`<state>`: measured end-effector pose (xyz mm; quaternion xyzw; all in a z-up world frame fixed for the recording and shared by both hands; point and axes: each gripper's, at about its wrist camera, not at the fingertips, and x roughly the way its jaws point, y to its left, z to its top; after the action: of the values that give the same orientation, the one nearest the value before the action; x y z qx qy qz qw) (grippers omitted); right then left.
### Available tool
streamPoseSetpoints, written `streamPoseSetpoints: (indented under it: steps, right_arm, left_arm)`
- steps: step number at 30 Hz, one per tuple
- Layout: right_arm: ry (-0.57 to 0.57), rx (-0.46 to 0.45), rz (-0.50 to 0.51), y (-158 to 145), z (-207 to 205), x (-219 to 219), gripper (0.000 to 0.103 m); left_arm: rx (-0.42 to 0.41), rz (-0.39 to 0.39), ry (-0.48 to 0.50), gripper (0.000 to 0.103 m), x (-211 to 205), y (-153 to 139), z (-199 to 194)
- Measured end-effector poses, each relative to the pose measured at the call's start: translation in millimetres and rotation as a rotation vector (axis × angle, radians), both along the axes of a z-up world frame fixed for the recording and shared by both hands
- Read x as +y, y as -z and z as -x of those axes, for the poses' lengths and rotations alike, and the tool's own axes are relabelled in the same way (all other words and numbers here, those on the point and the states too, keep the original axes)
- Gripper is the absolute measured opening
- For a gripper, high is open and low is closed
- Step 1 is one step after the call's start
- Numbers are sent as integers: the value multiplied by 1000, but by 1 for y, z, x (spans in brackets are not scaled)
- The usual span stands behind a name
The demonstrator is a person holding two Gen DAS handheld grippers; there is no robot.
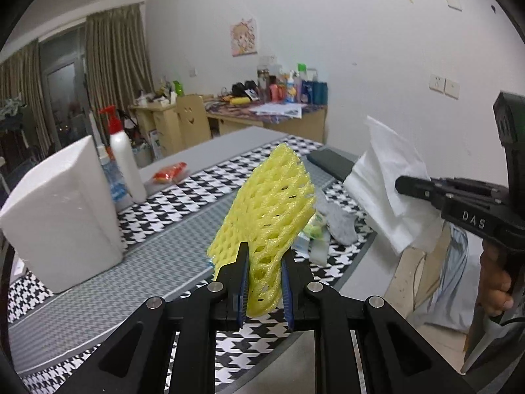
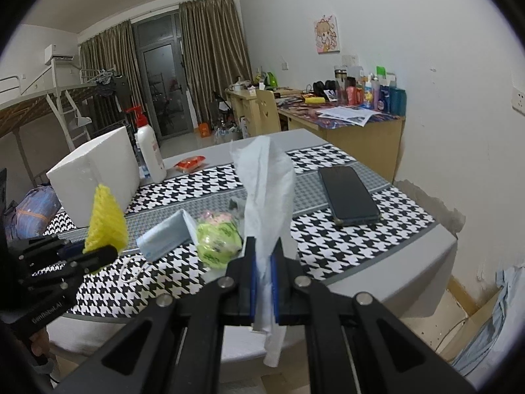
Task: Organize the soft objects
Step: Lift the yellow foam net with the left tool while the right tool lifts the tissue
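Left gripper (image 1: 264, 275) clamps yellow net (image 1: 269, 203); right gripper (image 2: 264, 262) pinches tissue (image 2: 265, 190); both lifted above tabletop (image 2: 377, 272) middle. Step: carrying. Next, probably: drop both into foam box (image 2: 95, 177), far-left edge.

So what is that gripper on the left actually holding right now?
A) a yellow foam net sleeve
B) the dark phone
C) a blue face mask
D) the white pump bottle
A: the left gripper has its jaws closed on the yellow foam net, lifted off the table, while the face mask, phone and pump bottle all sit on the table.
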<state>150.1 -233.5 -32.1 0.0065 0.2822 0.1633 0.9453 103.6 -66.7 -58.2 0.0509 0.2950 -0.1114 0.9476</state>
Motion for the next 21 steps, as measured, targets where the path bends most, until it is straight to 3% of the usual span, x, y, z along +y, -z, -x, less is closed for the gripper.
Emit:
streamPoseSetpoints:
  steps: [21]
  right_arm:
    - [-128, -76, 3, -31, -8, 48, 10]
  left_arm:
    - [-85, 58, -145, 18, 50, -39, 11]
